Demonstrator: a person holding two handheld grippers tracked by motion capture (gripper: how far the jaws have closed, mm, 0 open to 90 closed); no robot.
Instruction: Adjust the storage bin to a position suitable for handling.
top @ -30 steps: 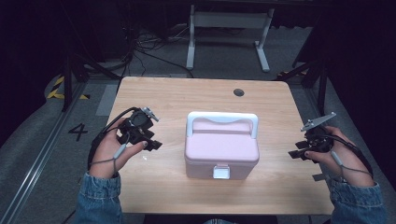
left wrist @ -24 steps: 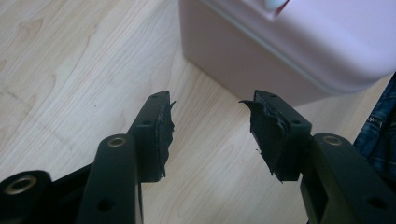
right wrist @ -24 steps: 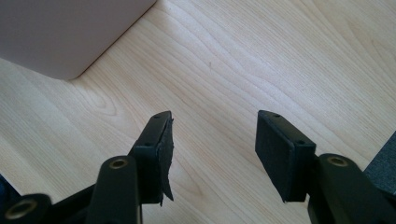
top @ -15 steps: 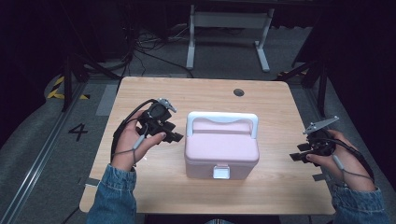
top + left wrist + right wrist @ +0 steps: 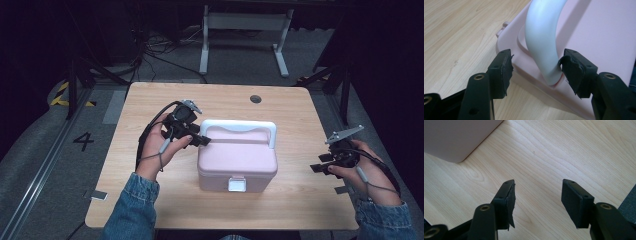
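Left gripper open, jaws straddling the white handle at its base on the pink box. Right gripper open, well apart over the desk.

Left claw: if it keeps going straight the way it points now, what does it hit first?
Most likely the white handle of the pink box: its left end sits between the open left claw, one pad apparently almost touching it. Exact depth is hard to judge.
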